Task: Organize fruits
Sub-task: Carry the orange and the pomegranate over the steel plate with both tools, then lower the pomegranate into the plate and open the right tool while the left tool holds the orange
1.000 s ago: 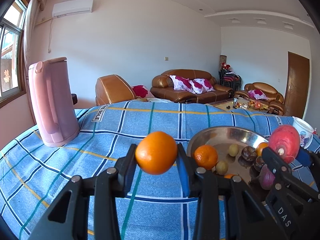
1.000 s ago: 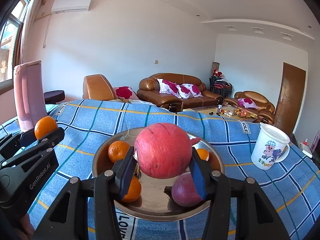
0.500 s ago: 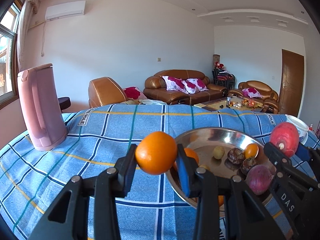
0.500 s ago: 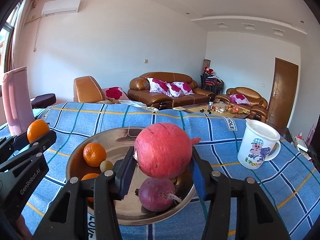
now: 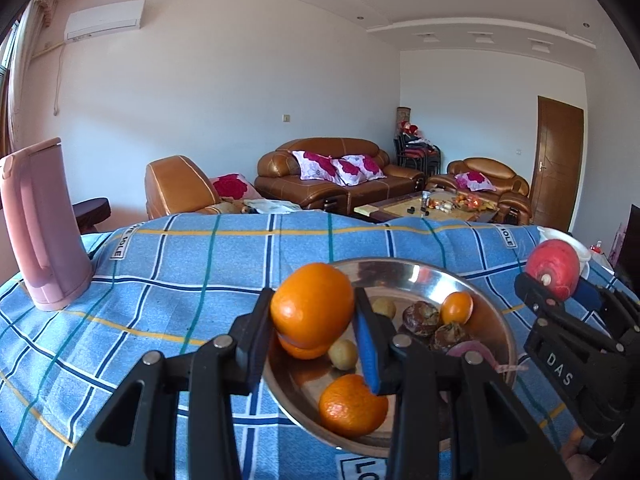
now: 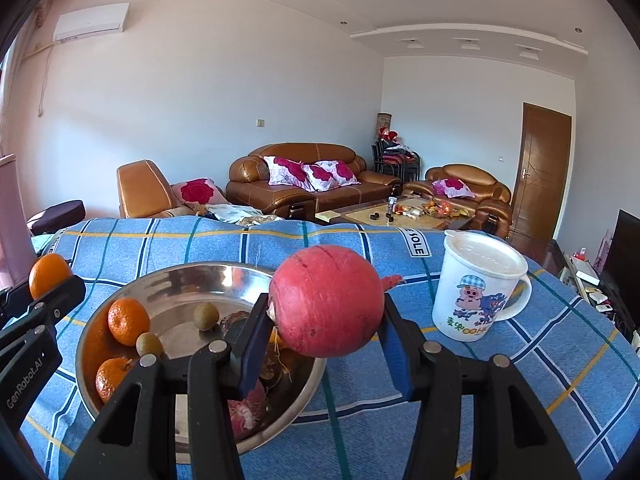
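Observation:
My left gripper point(image 5: 312, 320) is shut on an orange point(image 5: 312, 306), held in the air over the left part of a steel bowl point(image 5: 404, 268). My right gripper point(image 6: 326, 320) is shut on a red pomegranate point(image 6: 326, 306), hanging above the bowl's point(image 6: 180, 276) right rim. Inside the bowl lie oranges point(image 6: 129, 321), small green-brown fruits point(image 6: 206, 316), dark wrinkled fruits point(image 5: 420, 314) and a purple-red fruit point(image 6: 246, 412). The left wrist view shows the right gripper point(image 5: 560, 284) with the pomegranate point(image 5: 554, 268) at the far right. The right wrist view shows the left gripper point(image 6: 44, 286) with the orange point(image 6: 49, 275) at the far left.
A blue checked cloth point(image 5: 180, 256) covers the table. A pink kettle point(image 5: 42, 224) stands at the left. A white lidded mug point(image 6: 476, 284) with a cartoon pig stands right of the bowl. Brown sofas point(image 6: 312, 180) and a coffee table fill the room behind.
Both grippers have travelled rightward across the table with their fruits. The bowl has slid left in both views, and the mug has come closer to the right gripper.

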Available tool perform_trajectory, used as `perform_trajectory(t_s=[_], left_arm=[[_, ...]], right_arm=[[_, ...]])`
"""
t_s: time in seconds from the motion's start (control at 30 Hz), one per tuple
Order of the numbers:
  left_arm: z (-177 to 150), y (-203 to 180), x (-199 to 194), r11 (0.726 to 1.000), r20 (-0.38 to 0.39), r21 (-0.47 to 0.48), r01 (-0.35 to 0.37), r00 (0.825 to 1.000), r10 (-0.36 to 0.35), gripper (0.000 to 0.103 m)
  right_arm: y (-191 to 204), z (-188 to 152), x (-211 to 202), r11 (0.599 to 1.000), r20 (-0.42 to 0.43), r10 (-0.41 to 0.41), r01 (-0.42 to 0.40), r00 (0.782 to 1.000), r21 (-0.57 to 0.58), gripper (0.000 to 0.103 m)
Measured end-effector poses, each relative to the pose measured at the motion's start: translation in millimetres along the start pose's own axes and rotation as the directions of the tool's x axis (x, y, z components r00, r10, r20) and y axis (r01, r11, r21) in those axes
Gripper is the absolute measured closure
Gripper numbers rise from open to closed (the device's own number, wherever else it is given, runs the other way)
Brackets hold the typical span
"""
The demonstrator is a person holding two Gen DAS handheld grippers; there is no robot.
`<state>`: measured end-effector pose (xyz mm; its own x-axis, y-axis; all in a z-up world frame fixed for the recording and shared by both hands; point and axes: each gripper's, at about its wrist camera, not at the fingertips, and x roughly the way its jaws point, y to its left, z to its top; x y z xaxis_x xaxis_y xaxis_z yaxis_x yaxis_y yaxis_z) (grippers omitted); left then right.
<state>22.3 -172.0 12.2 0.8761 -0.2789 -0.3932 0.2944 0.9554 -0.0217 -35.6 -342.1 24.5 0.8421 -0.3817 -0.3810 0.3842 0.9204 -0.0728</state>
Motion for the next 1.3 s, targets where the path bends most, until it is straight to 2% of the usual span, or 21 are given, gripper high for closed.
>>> perform_trajectory(t_s=[0.1, 0.3, 0.73, 1.07, 1.3], left_arm=[[2, -15, 4, 0.999, -0.003, 0.027, 0.022, 1.0, -0.022, 0.064], [8, -29, 19, 0.999, -0.041, 0.02, 0.035, 0.999, -0.034, 0.064], [11, -45, 46, 0.999, -0.135, 0.049, 0.015, 0.991, -0.008, 0.064], [10, -37, 60, 0.998, -0.195, 0.055, -0.042, 0.979, 0.052, 0.064], [3, -41, 67, 0.993, -0.246, 0.099, -0.066, 0.965, 0.089, 0.064]], right_arm=[[-4, 2, 6, 1.0, 0.001, -0.01, 0.01, 1.0, 0.004, 0.05], [-6, 7, 23, 1.0, 0.0, 0.004, -0.004, 1.0, 0.005, 0.05], [6, 25, 66, 0.997, -0.052, 0.079, -0.079, 0.995, 0.018, 0.049], [23, 27, 92, 0.987, -0.165, 0.154, -0.16, 0.974, -0.023, 0.049], [33, 27, 103, 0.981, -0.263, 0.16, -0.184, 0.951, -0.068, 0.05]])
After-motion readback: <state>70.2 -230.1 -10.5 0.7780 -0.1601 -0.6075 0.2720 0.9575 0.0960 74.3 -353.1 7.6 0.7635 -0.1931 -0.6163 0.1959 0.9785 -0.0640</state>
